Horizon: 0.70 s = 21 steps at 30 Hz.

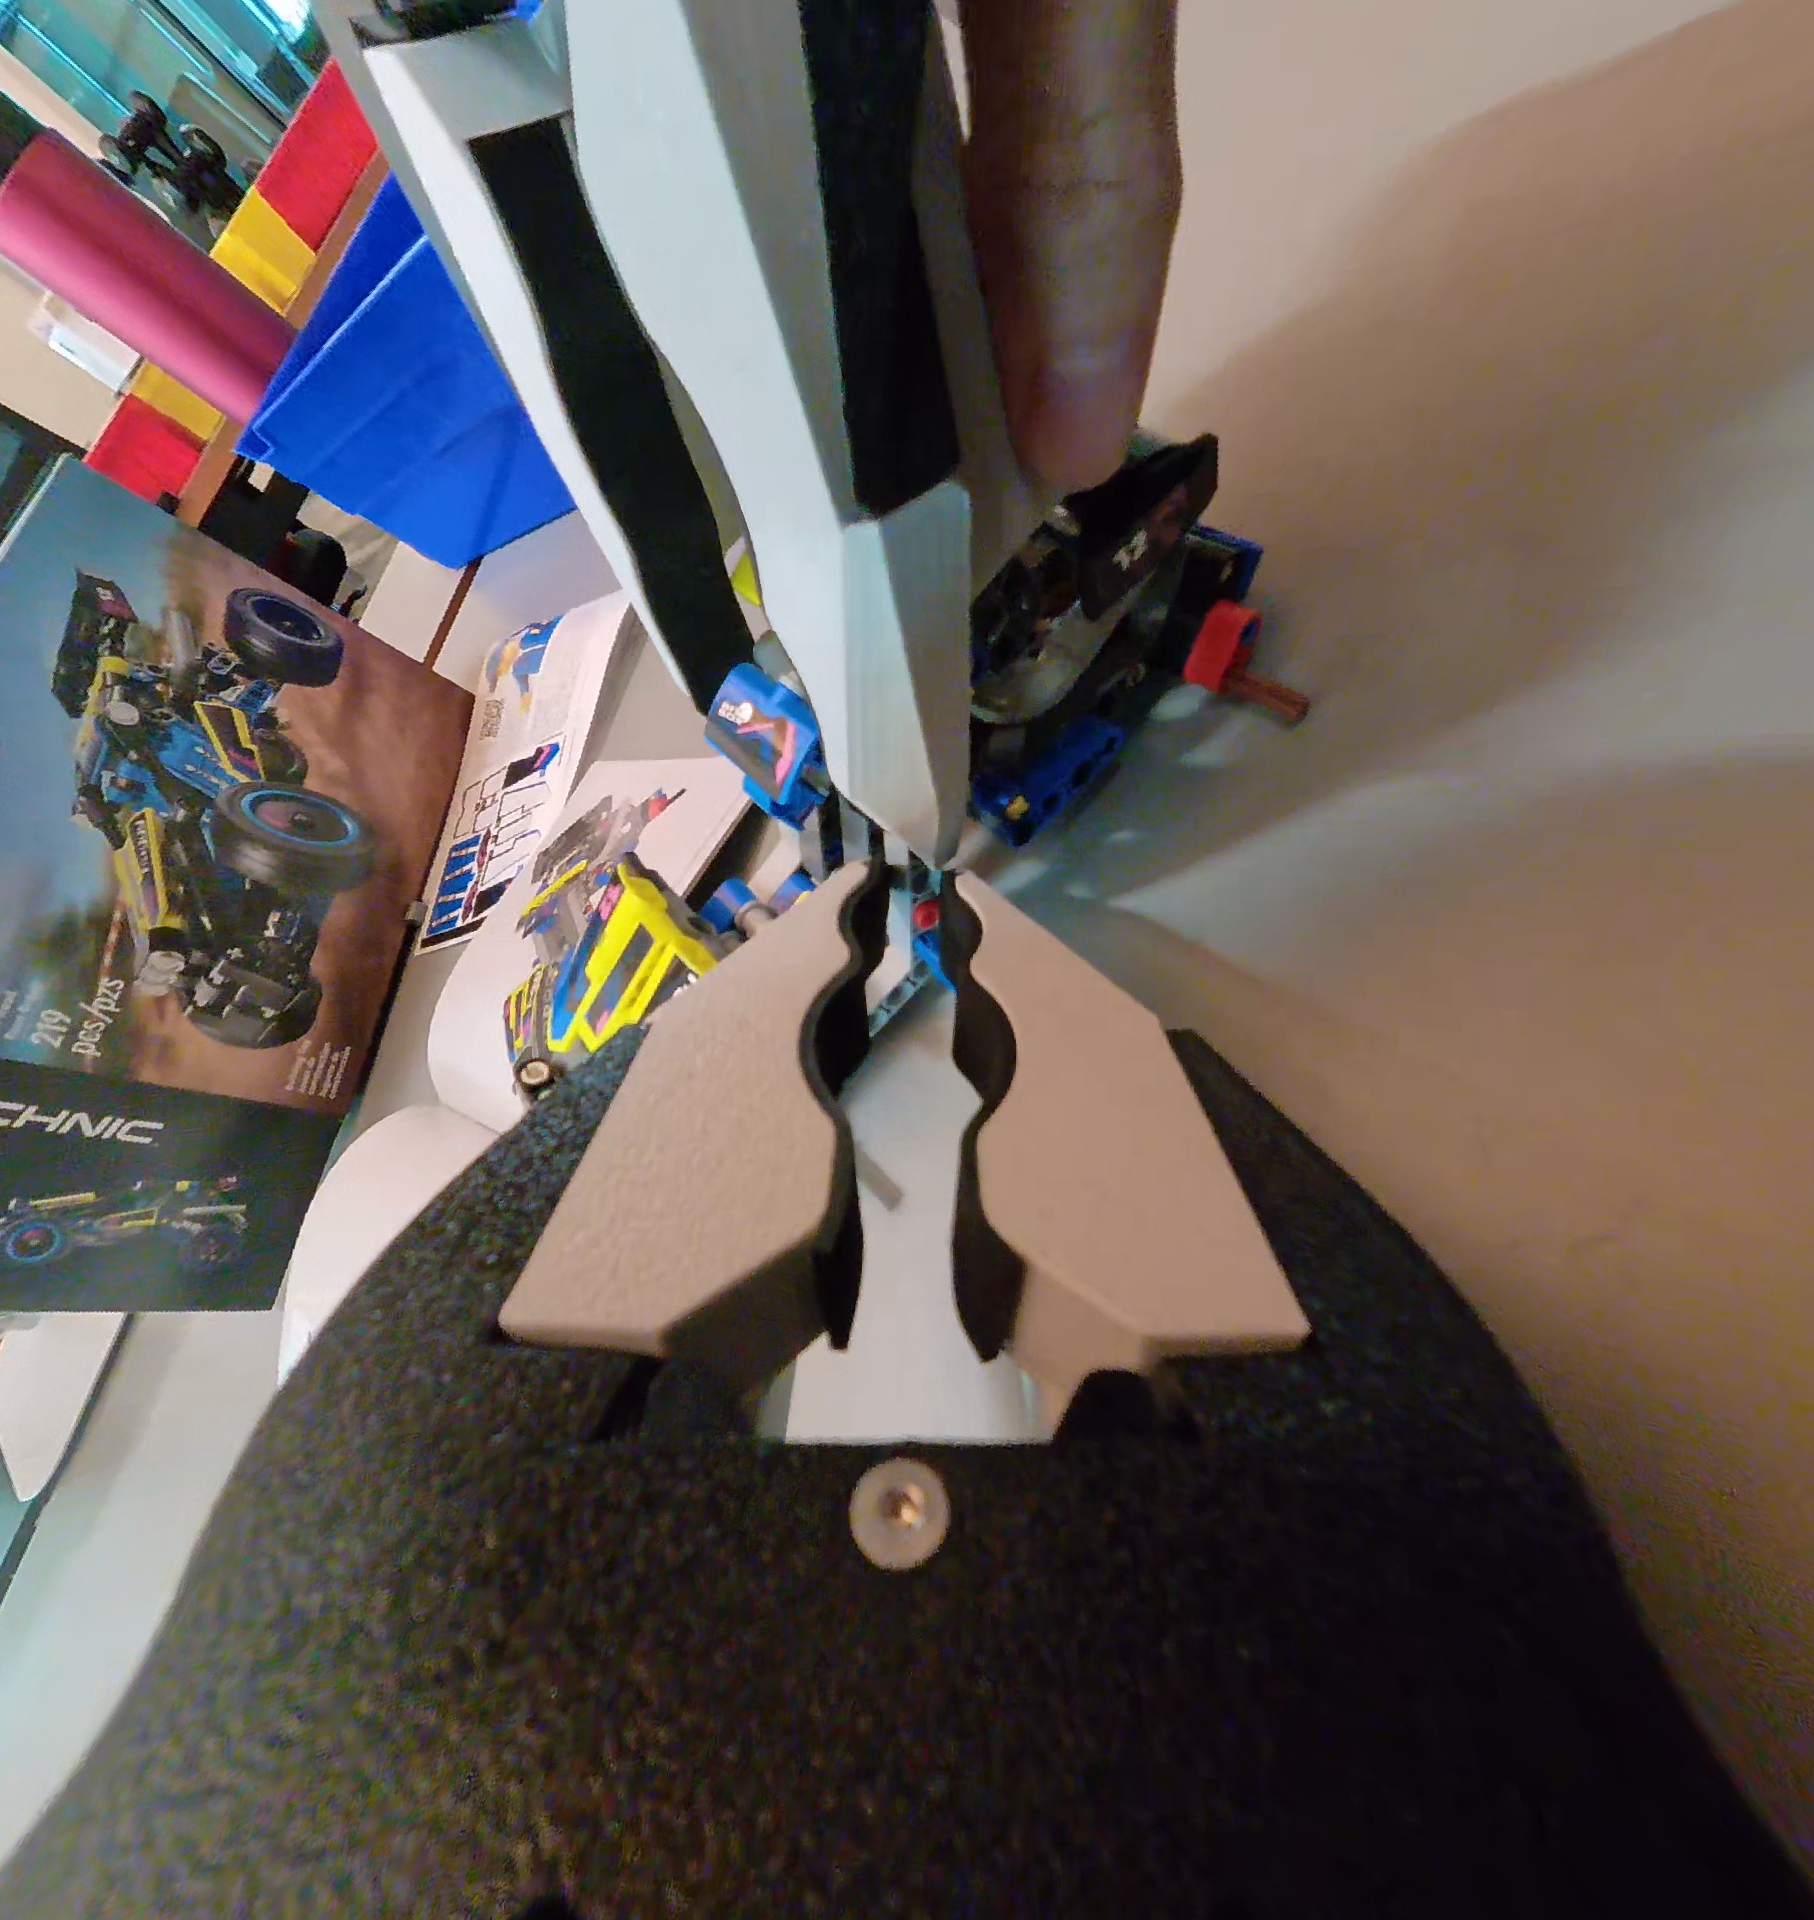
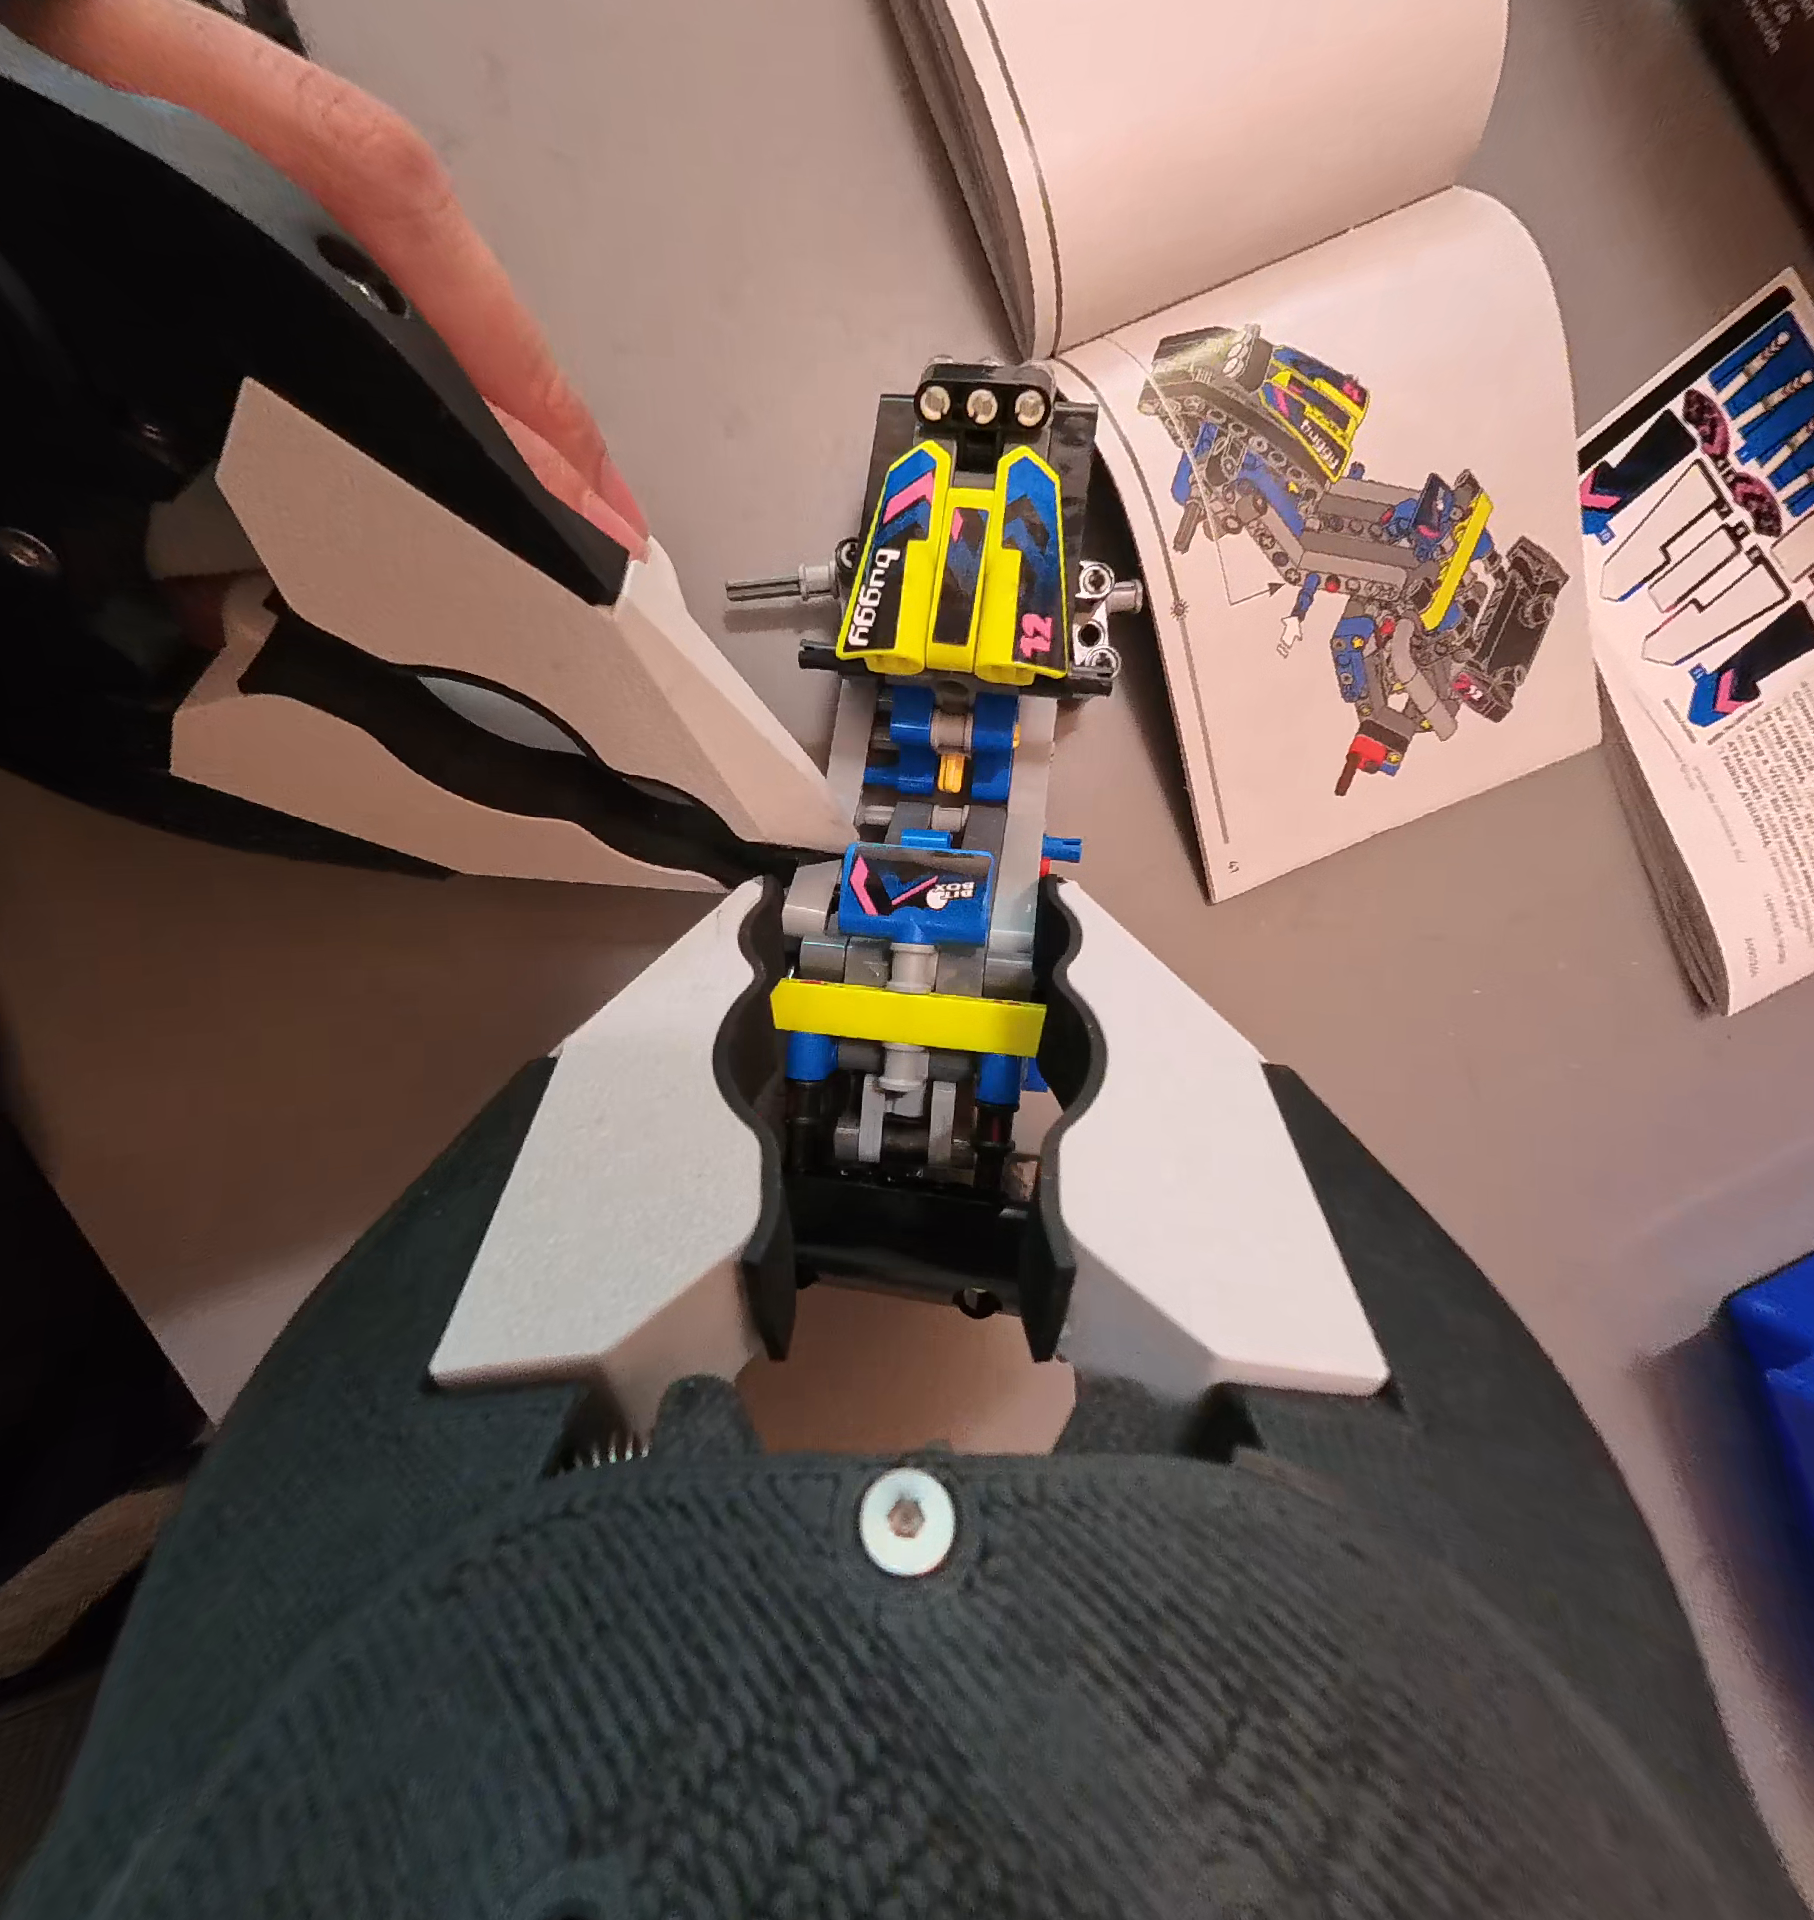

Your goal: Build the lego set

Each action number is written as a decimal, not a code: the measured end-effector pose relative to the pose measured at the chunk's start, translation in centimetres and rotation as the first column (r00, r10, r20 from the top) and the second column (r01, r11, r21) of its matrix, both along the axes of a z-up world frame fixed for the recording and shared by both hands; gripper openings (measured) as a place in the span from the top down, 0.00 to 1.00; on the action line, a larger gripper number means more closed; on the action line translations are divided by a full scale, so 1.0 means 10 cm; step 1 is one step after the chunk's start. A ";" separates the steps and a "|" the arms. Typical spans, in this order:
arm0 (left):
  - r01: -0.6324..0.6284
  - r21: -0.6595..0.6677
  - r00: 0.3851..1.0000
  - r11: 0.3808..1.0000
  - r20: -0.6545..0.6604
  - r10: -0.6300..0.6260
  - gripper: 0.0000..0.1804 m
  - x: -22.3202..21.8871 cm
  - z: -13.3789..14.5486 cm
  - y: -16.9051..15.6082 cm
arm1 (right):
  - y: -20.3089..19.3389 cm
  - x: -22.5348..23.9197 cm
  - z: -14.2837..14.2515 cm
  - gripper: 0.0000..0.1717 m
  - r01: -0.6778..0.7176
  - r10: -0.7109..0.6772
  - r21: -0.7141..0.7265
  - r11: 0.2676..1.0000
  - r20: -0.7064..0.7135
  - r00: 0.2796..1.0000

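A blue, yellow and grey toy brick buggy chassis (image 2: 950,582) lies lengthwise on the grey table (image 2: 674,260). My right gripper (image 2: 908,894) is shut on its rear half, both pads pressed on its sides near a yellow cross beam (image 2: 908,1013). My left gripper (image 2: 773,860) comes in from the left, its tips against the chassis side beside a blue panel (image 2: 918,883). In the left wrist view my left gripper (image 1: 908,883) is almost shut, and a small red piece (image 1: 924,914) shows in the slit between its pads. The right gripper (image 1: 830,779) reaches down from above onto the chassis (image 1: 622,935).
An open instruction booklet (image 2: 1298,623) and a sticker sheet (image 2: 1734,520) lie to the right of the chassis. The set's box (image 1: 155,831) stands at the left. A blue bin (image 1: 404,395) sits behind it, and the blue bin (image 2: 1807,1403) shows at the right edge. A person's fingers (image 2: 363,208) hold the left gripper. Less than 4 cm separates the two grippers' tips.
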State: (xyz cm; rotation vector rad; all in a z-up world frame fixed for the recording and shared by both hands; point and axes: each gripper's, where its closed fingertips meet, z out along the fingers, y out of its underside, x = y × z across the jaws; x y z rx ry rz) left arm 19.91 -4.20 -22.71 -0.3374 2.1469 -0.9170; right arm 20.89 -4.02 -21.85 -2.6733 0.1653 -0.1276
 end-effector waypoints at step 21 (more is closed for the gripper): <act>0.054 0.047 0.997 0.997 0.045 -0.056 0.97 0.05 -0.02 0.01 | 0.02 0.04 -0.03 0.72 -0.014 0.014 0.038 0.999 -0.012 1.000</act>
